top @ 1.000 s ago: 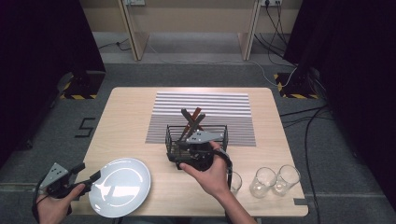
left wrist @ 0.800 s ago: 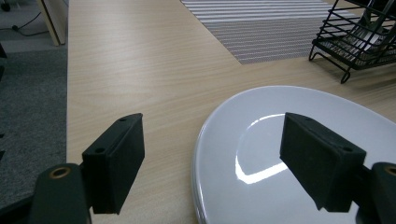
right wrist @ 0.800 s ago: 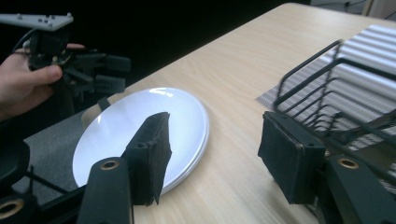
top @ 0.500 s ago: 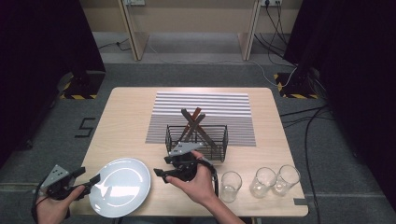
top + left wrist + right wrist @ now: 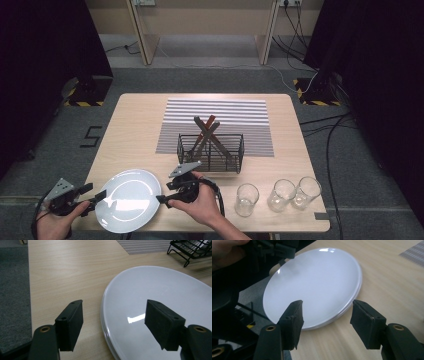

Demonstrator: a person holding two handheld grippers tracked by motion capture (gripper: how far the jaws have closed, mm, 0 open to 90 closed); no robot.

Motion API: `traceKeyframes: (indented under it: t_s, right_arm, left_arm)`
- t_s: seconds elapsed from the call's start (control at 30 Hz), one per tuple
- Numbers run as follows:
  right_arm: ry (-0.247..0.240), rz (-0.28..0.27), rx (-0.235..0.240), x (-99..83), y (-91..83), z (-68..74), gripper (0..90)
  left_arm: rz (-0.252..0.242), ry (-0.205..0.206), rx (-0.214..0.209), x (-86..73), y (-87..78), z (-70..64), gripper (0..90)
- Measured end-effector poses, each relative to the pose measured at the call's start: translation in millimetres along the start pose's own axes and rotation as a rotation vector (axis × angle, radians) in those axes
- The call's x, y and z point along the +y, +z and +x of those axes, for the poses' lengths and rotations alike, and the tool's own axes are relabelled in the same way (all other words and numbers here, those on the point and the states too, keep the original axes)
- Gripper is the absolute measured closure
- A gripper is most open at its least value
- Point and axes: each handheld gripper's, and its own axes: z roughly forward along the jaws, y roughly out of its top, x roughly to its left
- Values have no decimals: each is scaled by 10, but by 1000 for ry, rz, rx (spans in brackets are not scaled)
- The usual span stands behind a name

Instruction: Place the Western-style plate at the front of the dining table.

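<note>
A white plate [image 5: 131, 200] lies near the table's front left edge. My left gripper [image 5: 97, 196] is open at the plate's left rim. In the left gripper view [image 5: 113, 317] that rim lies between the spread jaws, with the plate [image 5: 160, 287] reaching right. My right gripper [image 5: 165, 199] is open at the plate's right rim. In the right gripper view [image 5: 327, 315] the near edge of the plate [image 5: 312, 282] sits between the jaws, not touched. The left gripper [image 5: 279, 247] and its hand show beyond the plate.
A black wire basket [image 5: 235, 150] with crossed brown and red utensils stands on a striped mat [image 5: 215, 107] behind the right hand. Three empty glasses [image 5: 247, 199] [image 5: 281, 195] [image 5: 307, 191] line the front right. The table's front edge lies just below both hands.
My right gripper has come away from the basket, moving left and toward the front edge to the plate's right rim. The left gripper has barely shifted.
</note>
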Motion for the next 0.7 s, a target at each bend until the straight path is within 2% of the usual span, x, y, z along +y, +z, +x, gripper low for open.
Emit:
traceKeyframes:
  t_s: [0.17, 0.23, 0.33, 0.7]
  right_arm:
    - [19, 54, 41, -69, 126, 11, 432]
    - [33, 80, 58, -98, 176, 6, 434]
    - [45, 115, 79, -133, 235, 1, 439]
    - [65, 171, 116, -194, 375, 9, 447]
  left_arm:
    - [53, -9, -12, -26, 0, -24, 334]
    - [68, -25, -17, -40, -2, -28, 347]
    - [88, -27, -9, -59, -12, -28, 356]
    - [125, -50, -41, -89, 11, -57, 416]
